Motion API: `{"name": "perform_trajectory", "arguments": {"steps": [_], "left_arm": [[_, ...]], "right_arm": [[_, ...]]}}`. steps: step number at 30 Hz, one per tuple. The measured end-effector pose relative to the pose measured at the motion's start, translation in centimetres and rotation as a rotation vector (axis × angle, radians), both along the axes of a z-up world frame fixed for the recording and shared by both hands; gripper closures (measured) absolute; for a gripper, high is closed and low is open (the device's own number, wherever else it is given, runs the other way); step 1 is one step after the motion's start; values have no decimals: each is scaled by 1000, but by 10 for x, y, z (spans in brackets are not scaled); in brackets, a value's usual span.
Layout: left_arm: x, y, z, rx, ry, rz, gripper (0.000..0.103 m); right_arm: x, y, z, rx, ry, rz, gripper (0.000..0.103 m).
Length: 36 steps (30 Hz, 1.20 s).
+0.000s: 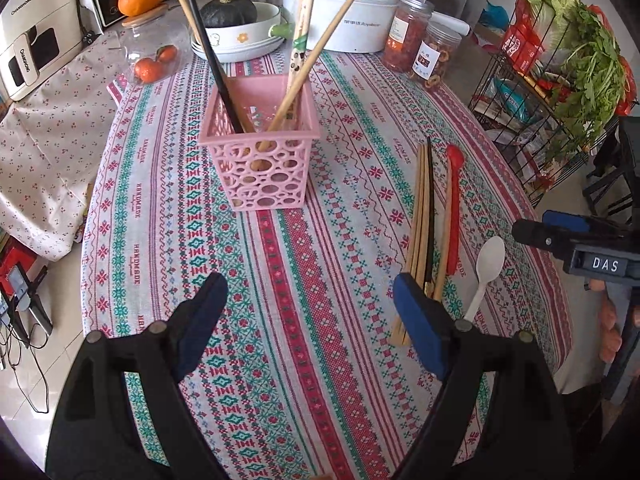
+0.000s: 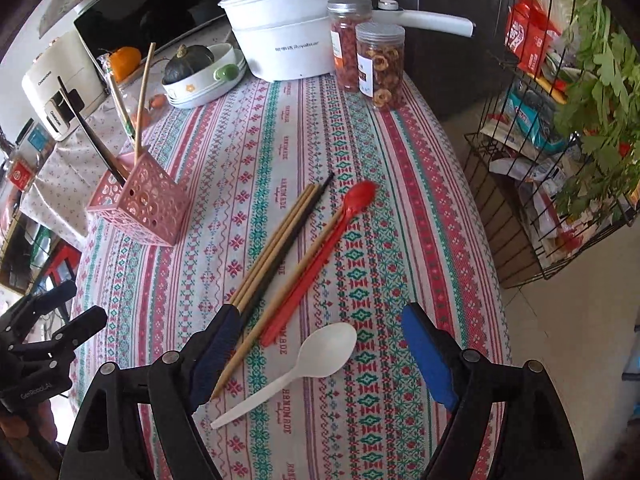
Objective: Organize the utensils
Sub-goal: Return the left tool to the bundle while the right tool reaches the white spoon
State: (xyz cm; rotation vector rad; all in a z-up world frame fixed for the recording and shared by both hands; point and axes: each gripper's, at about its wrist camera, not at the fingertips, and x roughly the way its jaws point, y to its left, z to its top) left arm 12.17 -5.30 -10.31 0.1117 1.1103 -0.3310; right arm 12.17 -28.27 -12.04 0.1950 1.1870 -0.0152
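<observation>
A pink perforated basket (image 1: 262,146) stands on the patterned tablecloth (image 1: 304,264) and holds several chopsticks (image 1: 320,46); it also shows in the right wrist view (image 2: 140,204). Loose wooden and black chopsticks (image 2: 280,236), a red spoon (image 2: 340,220) and a white plastic spoon (image 2: 316,356) lie on the cloth. They show in the left wrist view too: chopsticks (image 1: 424,216), red spoon (image 1: 454,200), white spoon (image 1: 486,270). My left gripper (image 1: 308,292) is open and empty above the cloth. My right gripper (image 2: 320,328) is open and empty above the white spoon.
At the table's far end stand a white pot (image 2: 292,36), two snack jars (image 2: 378,64), and stacked bowls with a dark squash (image 2: 200,76). A wire rack with greens (image 2: 568,120) stands to the right. Mandarins (image 1: 154,64) lie at the far left.
</observation>
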Motion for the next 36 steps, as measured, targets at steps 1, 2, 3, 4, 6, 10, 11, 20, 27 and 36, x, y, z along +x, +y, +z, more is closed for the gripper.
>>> {"name": "perform_trajectory", "arguments": {"steps": [1, 2, 3, 4, 6, 10, 11, 20, 27, 36], "left_arm": [[-1, -3, -2, 5, 7, -5, 18], [-1, -6, -4, 10, 12, -9, 18], [-2, -8, -6, 16, 16, -14, 18], [-2, -11, -7, 21, 19, -19, 18], [-3, -16, -10, 32, 25, -29, 18], [-3, -24, -15, 44, 41, -46, 18], [-4, -25, -15, 46, 43, -50, 18], [-4, -30, -16, 44, 46, -67, 18], [-5, -48, -8, 1, 25, -121, 30], [33, -104, -29, 21, 50, -185, 85]], "right_arm": [[-1, -4, -7, 16, 28, -6, 19], [-3, -7, -15, 31, 54, -11, 19], [-4, -9, -21, 42, 76, -15, 19], [-5, -12, -27, 50, 92, -19, 19], [-7, -15, -38, 64, 116, -30, 19], [-8, -19, -53, 94, 142, -46, 20], [-8, -19, -56, 104, 147, -51, 21], [-6, -11, -68, 168, 139, -85, 71], [0, -19, -63, 227, 115, -96, 98], [4, -30, -24, 127, 7, -47, 99]]}}
